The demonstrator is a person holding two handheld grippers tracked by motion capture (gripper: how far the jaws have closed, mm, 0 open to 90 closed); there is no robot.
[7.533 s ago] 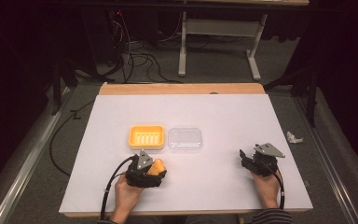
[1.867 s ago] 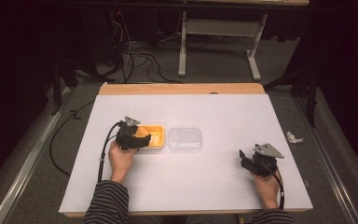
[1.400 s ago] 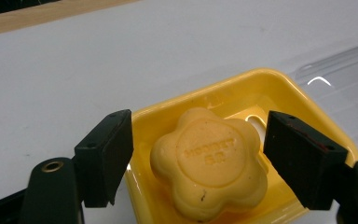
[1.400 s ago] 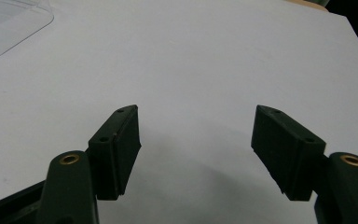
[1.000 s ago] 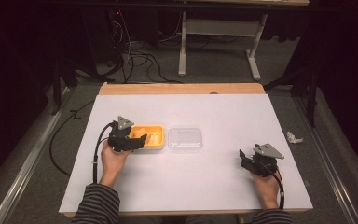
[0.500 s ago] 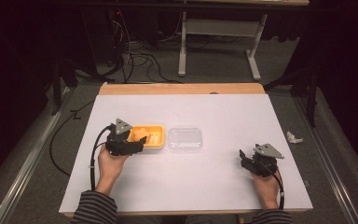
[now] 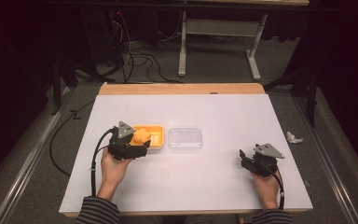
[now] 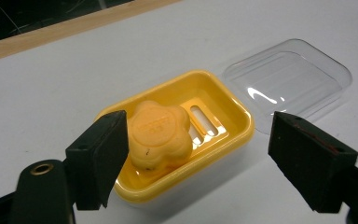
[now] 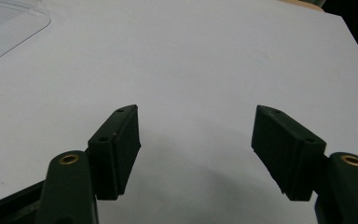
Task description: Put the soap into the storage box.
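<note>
1 yellow soap dish (image 8: 223,112) sits on the white table (image 7: 214,186), and 1 orange flower-shaped soap (image 8: 158,133) lies in its near-left part, over the slotted inner tray. Just beside the dish lies a clear plastic lid (image 8: 291,77), holding nothing. The left gripper (image 7: 129,148) hovers at the dish's near-left edge, jaws spread wide and gripping nothing. The right gripper (image 7: 251,161) rests well apart at the table's right, jaws also wide over bare surface.
</note>
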